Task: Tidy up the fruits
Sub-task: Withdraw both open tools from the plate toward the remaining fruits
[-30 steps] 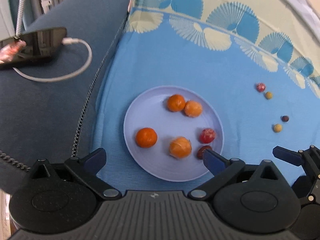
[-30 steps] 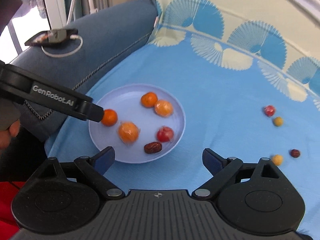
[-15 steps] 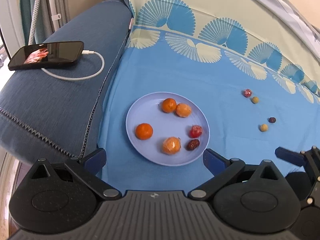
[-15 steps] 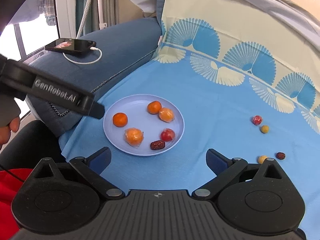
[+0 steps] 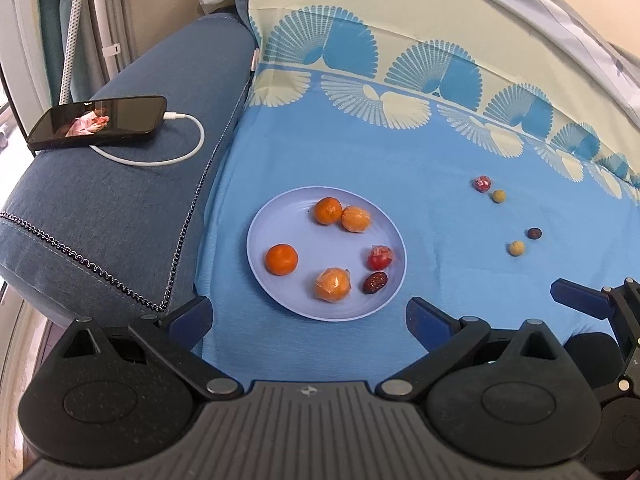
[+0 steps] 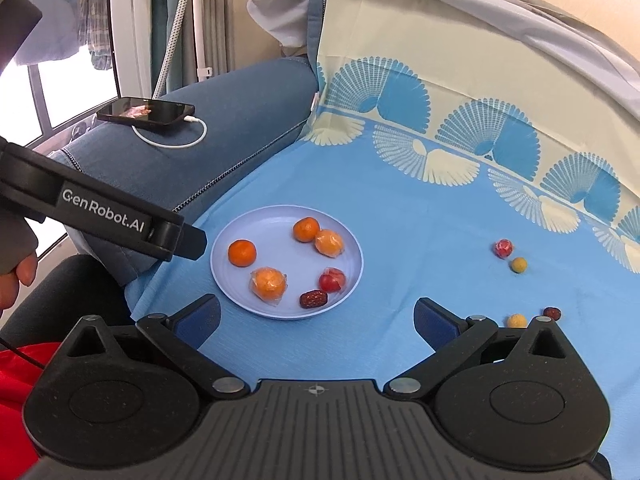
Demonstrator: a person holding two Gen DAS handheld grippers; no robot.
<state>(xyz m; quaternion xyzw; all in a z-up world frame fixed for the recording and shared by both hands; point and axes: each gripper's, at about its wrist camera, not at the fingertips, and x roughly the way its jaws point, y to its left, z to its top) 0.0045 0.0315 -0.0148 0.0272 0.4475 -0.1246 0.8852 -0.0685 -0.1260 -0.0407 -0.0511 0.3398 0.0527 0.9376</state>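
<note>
Lilac plate (image 5: 280, 216) holds four oranges (image 5: 281, 259), perhaps two dates; both grippers (image 5: 308, 316) wide, empty.

Blue sofa armrest (image 5: 132, 200), bright window (image 6: 60, 80) behind.

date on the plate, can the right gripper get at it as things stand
Probably yes: the right gripper is open and empty, the date lies near the plate's front rim, just ahead, with only the wrapped red fruit beside it.

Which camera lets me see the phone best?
The left wrist view. There the phone is near and large, lying flat on the blue sofa arm with its lit screen facing up and its white cable curling away. In the right wrist view the phone is farther, smaller and seen at a flat angle.
</note>
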